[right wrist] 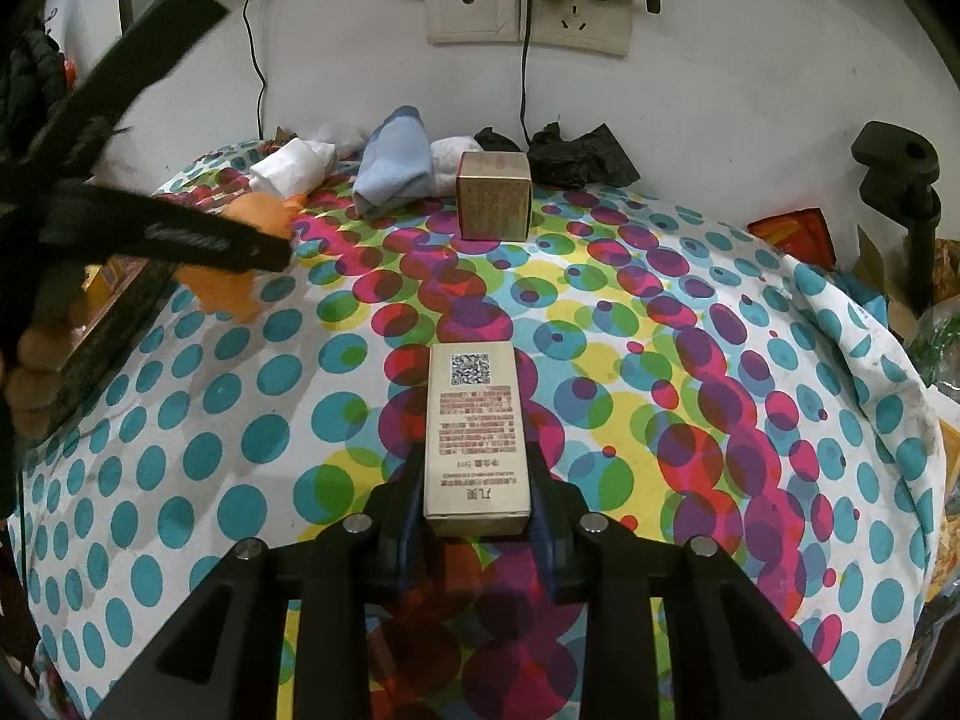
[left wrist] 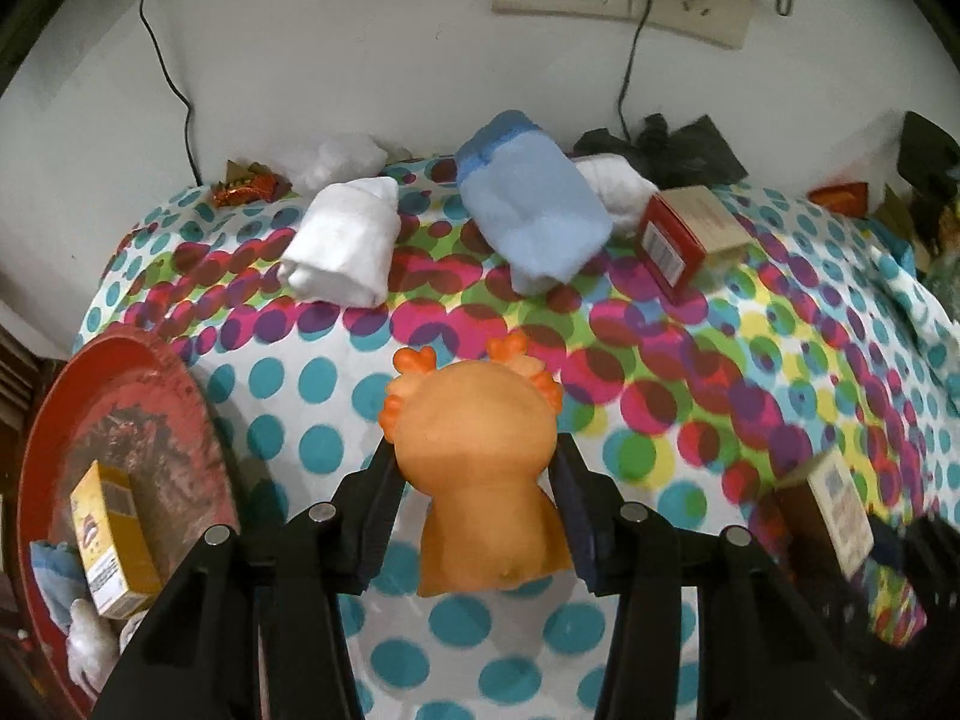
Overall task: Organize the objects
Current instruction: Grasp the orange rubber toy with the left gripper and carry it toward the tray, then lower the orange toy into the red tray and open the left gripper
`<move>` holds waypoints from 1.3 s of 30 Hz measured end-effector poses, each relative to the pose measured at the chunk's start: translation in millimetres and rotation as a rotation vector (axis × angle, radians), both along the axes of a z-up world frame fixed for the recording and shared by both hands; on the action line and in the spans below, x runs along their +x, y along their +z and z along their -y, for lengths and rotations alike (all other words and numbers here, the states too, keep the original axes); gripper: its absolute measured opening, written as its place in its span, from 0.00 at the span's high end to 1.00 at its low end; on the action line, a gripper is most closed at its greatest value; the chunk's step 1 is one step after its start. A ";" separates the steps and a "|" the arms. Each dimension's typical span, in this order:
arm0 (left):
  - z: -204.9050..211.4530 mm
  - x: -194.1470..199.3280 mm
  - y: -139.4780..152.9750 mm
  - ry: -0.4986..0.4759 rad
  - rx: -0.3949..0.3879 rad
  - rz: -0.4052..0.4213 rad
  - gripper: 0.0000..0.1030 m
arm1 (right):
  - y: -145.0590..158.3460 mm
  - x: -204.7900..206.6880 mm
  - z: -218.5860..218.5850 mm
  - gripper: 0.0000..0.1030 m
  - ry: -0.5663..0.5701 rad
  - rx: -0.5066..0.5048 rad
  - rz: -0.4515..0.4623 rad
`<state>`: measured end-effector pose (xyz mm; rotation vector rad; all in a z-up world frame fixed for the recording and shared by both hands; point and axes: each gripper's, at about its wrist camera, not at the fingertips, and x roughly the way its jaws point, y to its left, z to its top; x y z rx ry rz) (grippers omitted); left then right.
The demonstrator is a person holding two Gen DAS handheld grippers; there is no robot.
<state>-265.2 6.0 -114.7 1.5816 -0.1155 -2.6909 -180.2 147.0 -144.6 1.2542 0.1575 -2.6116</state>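
- The left gripper point(left wrist: 474, 462) grips an orange toy point(left wrist: 480, 456) between its pads, held just above the spotted cloth point(left wrist: 690, 372).
- The toy's back faces the left wrist camera; small frills ring its head.
- The right gripper point(right wrist: 477, 492) is clamped on a tall beige box point(right wrist: 474, 432), which lies lengthwise between the fingers, its QR code at the far end.
- In the right wrist view the left gripper point(right wrist: 264, 252) and the toy point(right wrist: 240, 264) show at the left edge, blurred.
- A red tray point(left wrist: 150, 372) sits at the cloth's left edge; it holds a yellow box point(left wrist: 114, 540), something pale blue and something white.
- Near the wall lie a white roll point(left wrist: 342, 246) and a blue roll point(left wrist: 528, 204), apart from each other.
- Just right of the blue roll stands a red box point(left wrist: 684, 234), with more white cloth between them.
- A black bag point(left wrist: 660, 150) lies crumpled against the wall behind the red box.
- Cables point(right wrist: 525, 72) run down the wall from a socket point(right wrist: 576, 18).
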 end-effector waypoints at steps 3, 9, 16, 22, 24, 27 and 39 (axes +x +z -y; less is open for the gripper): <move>1.7 11.3 6.1 -0.013 -0.001 -0.009 0.56 | 0.4 0.1 -0.2 0.71 0.000 -0.004 0.001; 4.0 34.4 21.7 -0.049 -0.011 -0.026 0.56 | -0.5 -0.6 0.4 0.71 0.000 0.008 -0.001; 17.9 56.1 41.6 -0.052 -0.029 -0.053 0.56 | -0.9 0.1 1.0 0.71 -0.001 0.010 -0.002; 40.6 71.3 55.6 -0.027 -0.037 -0.069 0.56 | -0.7 0.0 1.6 0.71 -0.001 0.012 -0.002; 50.7 75.4 59.3 -0.013 -0.038 -0.069 0.56 | -0.7 -0.2 1.3 0.71 -0.001 0.011 -0.002; 66.9 80.5 63.9 0.017 -0.048 -0.076 0.56 | -0.7 -0.2 1.8 0.71 -0.001 0.012 -0.002; 153.9 90.2 68.3 0.176 -0.091 -0.068 0.55 | -0.8 0.3 2.9 0.71 -0.001 0.012 -0.002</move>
